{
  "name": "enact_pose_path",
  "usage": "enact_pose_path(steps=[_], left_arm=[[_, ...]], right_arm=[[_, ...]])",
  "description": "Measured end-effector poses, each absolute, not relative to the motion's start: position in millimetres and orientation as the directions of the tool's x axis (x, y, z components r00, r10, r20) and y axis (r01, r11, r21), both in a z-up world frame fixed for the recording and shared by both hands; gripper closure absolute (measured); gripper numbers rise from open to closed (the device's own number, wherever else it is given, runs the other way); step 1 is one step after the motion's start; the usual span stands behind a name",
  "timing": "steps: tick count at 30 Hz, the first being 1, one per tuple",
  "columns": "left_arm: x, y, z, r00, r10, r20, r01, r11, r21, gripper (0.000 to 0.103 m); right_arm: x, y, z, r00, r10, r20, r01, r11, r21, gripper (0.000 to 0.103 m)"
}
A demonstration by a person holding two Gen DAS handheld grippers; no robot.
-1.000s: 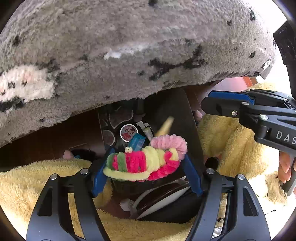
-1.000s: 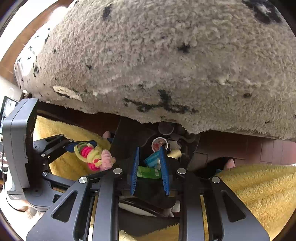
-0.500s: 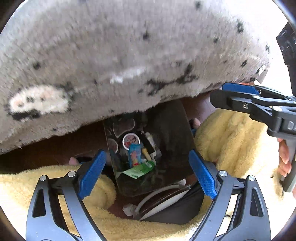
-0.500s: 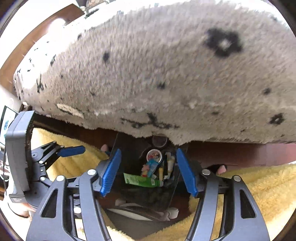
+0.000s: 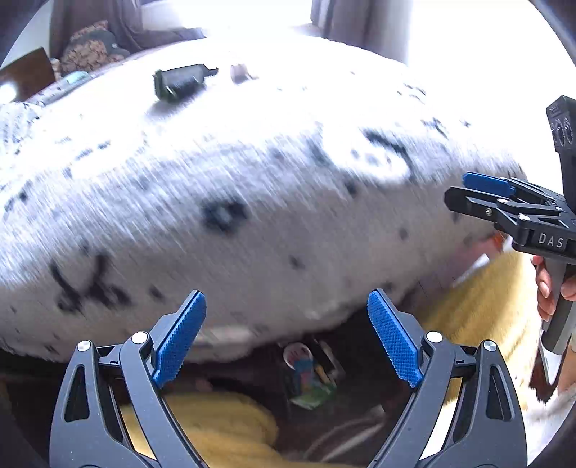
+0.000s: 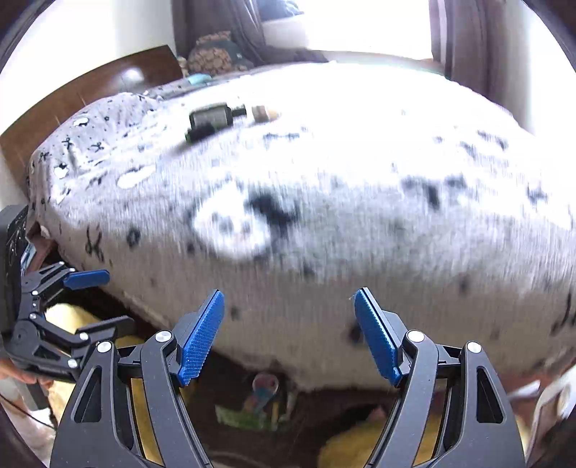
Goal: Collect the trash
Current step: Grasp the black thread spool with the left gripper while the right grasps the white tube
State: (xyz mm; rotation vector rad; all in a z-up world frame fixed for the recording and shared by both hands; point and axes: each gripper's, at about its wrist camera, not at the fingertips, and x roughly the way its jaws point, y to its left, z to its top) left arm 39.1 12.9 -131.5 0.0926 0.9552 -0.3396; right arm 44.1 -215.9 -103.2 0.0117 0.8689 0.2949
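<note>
Both tongs, left (image 5: pixel 287 336) and right (image 6: pixel 289 333), gape empty, the right having just been opening, above the trash bag (image 5: pixel 309 374) beside the bed (image 5: pixel 252 180).

place: home bedroom | evidence: bed (image 6: pixel 324 216) with fleece cover, wooden headboard (image 6: pixel 90 97), curtains (image 6: pixel 223 21)
</note>
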Motion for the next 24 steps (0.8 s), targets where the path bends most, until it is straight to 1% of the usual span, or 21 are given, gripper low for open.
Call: enact_pose_path(steps=[3, 10, 13, 22, 24], left_arm=[[61, 22, -120, 0.563, -0.221, -0.796, 0.302, 0.952, -0.051, 0.017], [136, 45, -104, 0.603, -0.179, -0.777, 0.230, 0.972, -0.046, 0.017], [170, 52, -99, 0.624, -0.153, -0.766, 0.205, 0.978, -0.028, 0.020], [253, 61, -107, 0.659, -0.093, -0.747, 0.133, 0.991, -0.006, 0.040], [266, 61, -109, 0.667, -0.086, -0.740, 0.129, 0.992, 0.002, 0.043]], right_arm=[[73, -211, -89, 0.633, 0.244, -0.735, -0.252, 0.962, 0.102, 0.027], [141, -196, -72, 0.658, 0.225, -0.718, -0.245, 0.966, 0.078, 0.027], [178, -185, -71, 0.658, 0.211, -0.722, -0.233, 0.970, 0.071, 0.027], [288, -155, -78, 0.647, 0.151, -0.747, -0.148, 0.986, 0.071, 0.028], [309, -152, -80, 0.637, 0.167, -0.753, -0.126, 0.986, 0.112, 0.031]])
